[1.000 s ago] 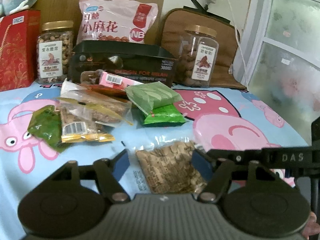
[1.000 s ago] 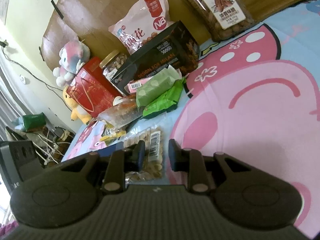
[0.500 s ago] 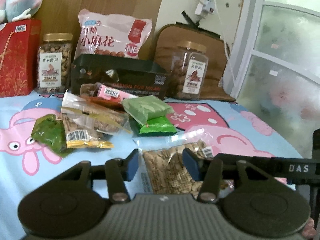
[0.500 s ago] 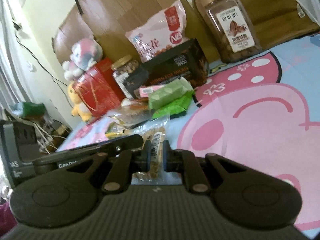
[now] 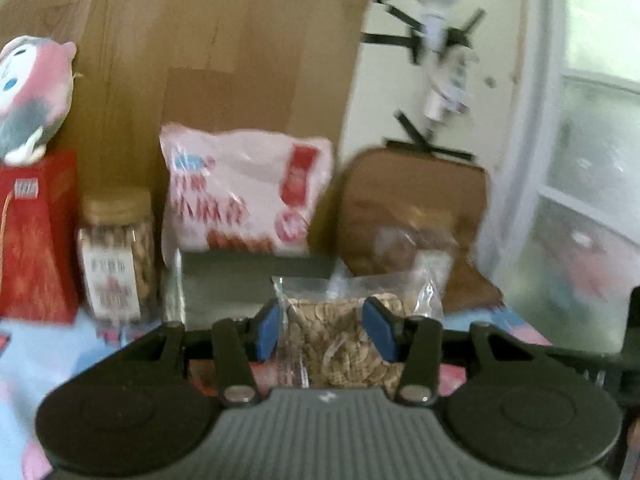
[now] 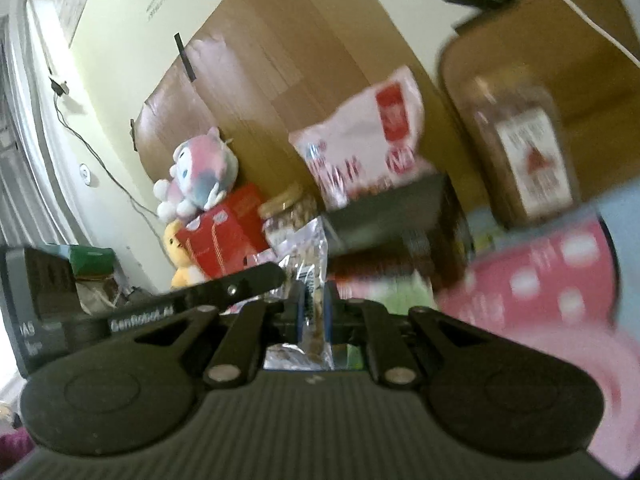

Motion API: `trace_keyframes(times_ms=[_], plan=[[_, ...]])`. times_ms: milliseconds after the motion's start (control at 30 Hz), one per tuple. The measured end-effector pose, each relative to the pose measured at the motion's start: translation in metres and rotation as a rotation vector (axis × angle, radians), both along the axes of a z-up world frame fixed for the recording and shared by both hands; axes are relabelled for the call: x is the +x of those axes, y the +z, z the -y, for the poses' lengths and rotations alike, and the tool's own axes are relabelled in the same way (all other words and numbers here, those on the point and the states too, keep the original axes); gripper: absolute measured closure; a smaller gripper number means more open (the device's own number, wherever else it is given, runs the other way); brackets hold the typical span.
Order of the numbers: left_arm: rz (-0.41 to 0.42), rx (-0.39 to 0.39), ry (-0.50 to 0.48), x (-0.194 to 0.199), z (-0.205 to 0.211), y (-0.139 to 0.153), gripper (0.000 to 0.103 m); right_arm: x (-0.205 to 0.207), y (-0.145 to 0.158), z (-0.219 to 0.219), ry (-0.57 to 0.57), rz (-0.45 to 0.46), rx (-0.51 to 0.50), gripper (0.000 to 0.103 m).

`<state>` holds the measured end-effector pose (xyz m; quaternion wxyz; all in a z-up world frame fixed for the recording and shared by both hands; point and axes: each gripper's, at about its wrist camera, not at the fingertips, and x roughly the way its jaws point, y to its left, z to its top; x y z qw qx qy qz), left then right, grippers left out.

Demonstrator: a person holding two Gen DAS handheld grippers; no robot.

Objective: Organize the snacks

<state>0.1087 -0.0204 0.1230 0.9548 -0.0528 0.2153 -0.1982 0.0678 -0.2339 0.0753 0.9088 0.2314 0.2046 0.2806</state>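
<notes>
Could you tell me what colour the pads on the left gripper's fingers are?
Blue pads, clearest in the left wrist view.

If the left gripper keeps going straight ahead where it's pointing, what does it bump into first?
Probably the dark box right behind the clear bag of nuts that the left gripper holds. The bag leads, so it would touch first. The picture is blurred, so depth is a guess.

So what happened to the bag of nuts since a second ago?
Both grippers closed on the clear nut bag and lifted it off the cartoon sheet. The left gripper holds its wide body; the right gripper pinches an edge. The jar, pink bag and red box stayed put at the back.
</notes>
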Motion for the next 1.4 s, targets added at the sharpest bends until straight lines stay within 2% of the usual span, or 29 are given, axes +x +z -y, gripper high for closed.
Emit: trace_keyframes(times_ms=[100,233,400,433,500,533,567,700,767,867,933,1033,1133,1267,1333,1400], plan=[[-0.024,0.015,0.038,0.045,-0.001,0.0,0.058,0.05,0.003,-0.01,-0.005,0.016,-0.034,0.091],[-0.093,0.037,0.083,0.098,-0.001,-0.016,0.058,0.111,-0.016,-0.016,-0.006,-0.043,-0.017,0.09],[-0.162,0.085,0.092,0.133,0.001,-0.043,0.054,0.15,-0.035,-0.026,-0.024,-0.075,-0.069,0.082],[-0.18,0.097,0.095,0.137,0.001,-0.048,0.054,0.154,-0.038,-0.026,-0.039,-0.071,-0.087,0.083],[-0.195,0.107,0.098,0.141,0.0,-0.054,0.054,0.153,-0.038,-0.027,-0.06,-0.04,-0.115,0.073],[-0.194,0.098,0.104,0.139,-0.003,-0.054,0.054,0.15,-0.037,-0.024,-0.08,-0.033,-0.109,0.052],[-0.192,0.08,0.108,0.135,-0.007,-0.052,0.054,0.146,-0.036,-0.019,-0.102,-0.017,-0.091,0.048],[-0.139,-0.04,0.113,0.098,-0.039,-0.034,0.054,0.118,-0.029,0.004,-0.102,0.012,-0.022,0.048],[-0.133,-0.031,0.103,0.077,-0.051,-0.033,0.054,0.1,-0.031,0.011,-0.063,0.01,-0.003,0.048],[-0.205,-0.017,0.061,0.062,-0.058,-0.039,0.054,0.082,-0.045,0.024,-0.049,-0.075,0.044,0.053],[-0.23,-0.012,0.027,0.054,-0.056,-0.04,0.056,0.078,-0.055,0.03,-0.044,-0.162,0.075,0.052],[-0.267,-0.037,-0.015,0.05,-0.051,-0.045,0.056,0.076,-0.071,0.034,-0.048,-0.223,0.114,0.053],[-0.287,-0.003,0.006,0.054,-0.043,-0.054,0.056,0.086,-0.083,0.034,-0.026,-0.297,0.157,0.054],[-0.368,0.005,0.025,0.071,-0.036,-0.075,0.056,0.099,-0.098,0.033,-0.001,-0.367,0.208,0.057],[-0.364,0.02,0.032,0.076,-0.031,-0.082,0.05,0.107,-0.105,0.031,0.015,-0.398,0.231,0.057],[-0.37,0.002,0.034,0.08,-0.029,-0.084,0.051,0.114,-0.107,0.027,0.016,-0.413,0.213,0.06]])
